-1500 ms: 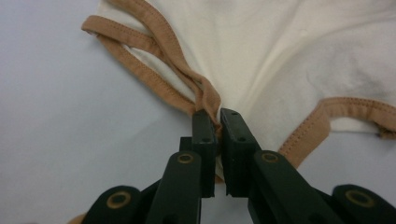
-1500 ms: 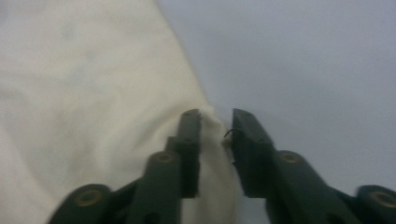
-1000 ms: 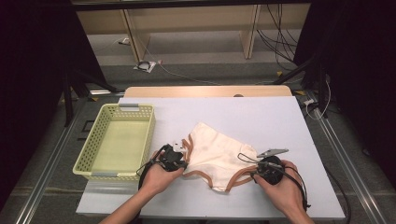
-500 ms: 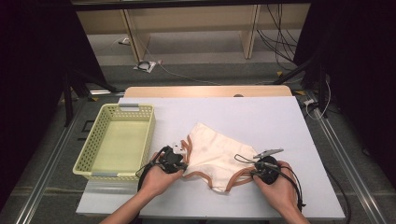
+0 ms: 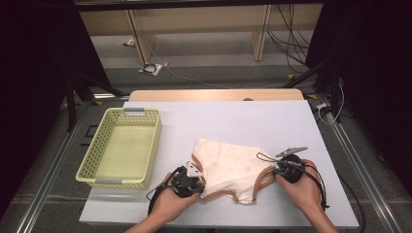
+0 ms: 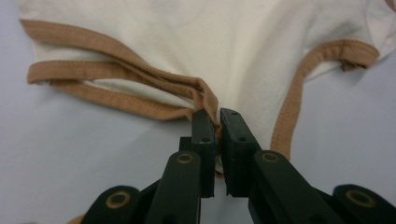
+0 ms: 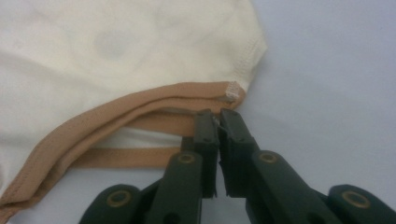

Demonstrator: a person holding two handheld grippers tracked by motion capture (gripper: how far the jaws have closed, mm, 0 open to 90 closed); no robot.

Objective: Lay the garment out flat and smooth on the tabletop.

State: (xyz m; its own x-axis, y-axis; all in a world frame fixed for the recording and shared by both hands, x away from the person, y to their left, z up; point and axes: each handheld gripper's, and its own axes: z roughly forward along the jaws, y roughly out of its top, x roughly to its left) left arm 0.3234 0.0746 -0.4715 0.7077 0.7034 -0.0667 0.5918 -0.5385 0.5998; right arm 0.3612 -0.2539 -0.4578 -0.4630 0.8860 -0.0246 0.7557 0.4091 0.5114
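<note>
A cream garment (image 5: 228,167) with tan trim lies flat near the table's front edge. My left gripper (image 5: 198,180) is at its left side, shut on a bunched fold of tan trim (image 6: 205,95), which sits between the pads (image 6: 218,122). My right gripper (image 5: 273,171) is at the garment's right corner. Its jaws have just been closing and then eased slightly, and they pinch the end of the tan trim (image 7: 140,105) at their tips (image 7: 218,119). The cream cloth (image 7: 116,42) spreads away from both grippers.
A pale yellow mesh basket (image 5: 154,145) stands empty at the left of the white table top (image 5: 243,121). A wooden strip runs along the far edge, with cables and shelf legs on the floor beyond. Bare table lies behind and to the right of the garment.
The right gripper closed onto the garment's corner and drew it to the right. The left hand slid toward the front edge. The garment now lies wider, flatter and nearer the person.
</note>
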